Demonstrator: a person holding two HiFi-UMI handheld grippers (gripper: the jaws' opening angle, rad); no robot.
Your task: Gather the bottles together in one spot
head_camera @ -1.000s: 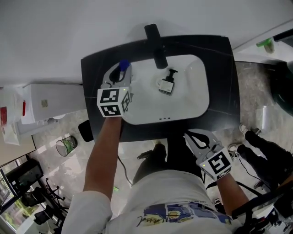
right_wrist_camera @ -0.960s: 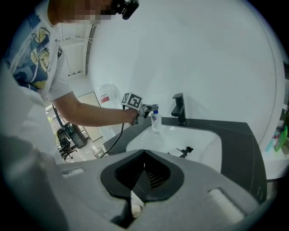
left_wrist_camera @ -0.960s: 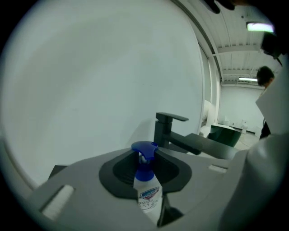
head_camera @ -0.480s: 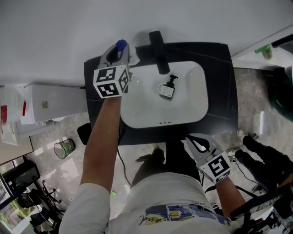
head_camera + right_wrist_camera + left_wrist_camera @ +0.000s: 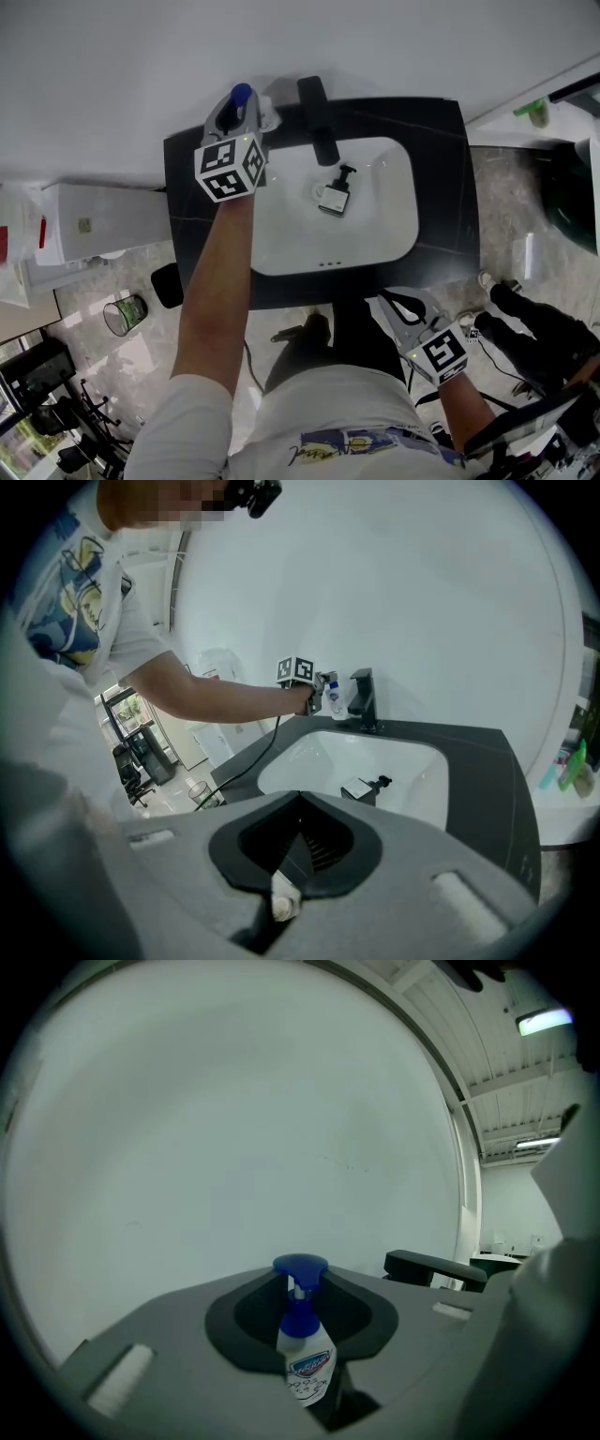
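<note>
Left fingers (image 5: 187,1335) gripping bottle (image 5: 307,1365), blue pump cap (image 5: 300,1267)

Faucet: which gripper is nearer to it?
Left. The left gripper, holding the blue-capped bottle, is beside the faucet; the right gripper hangs off the counter's front edge, across the basin.

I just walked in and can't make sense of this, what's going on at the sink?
A person is working over a sink with a gripper in each hand. The left gripper is clamped on a blue-capped pump bottle, holding it beside the faucet at the sink's back left. A second bottle, with a black pump, lies in the basin. The right gripper is shut and empty, low near the person's body.
</note>
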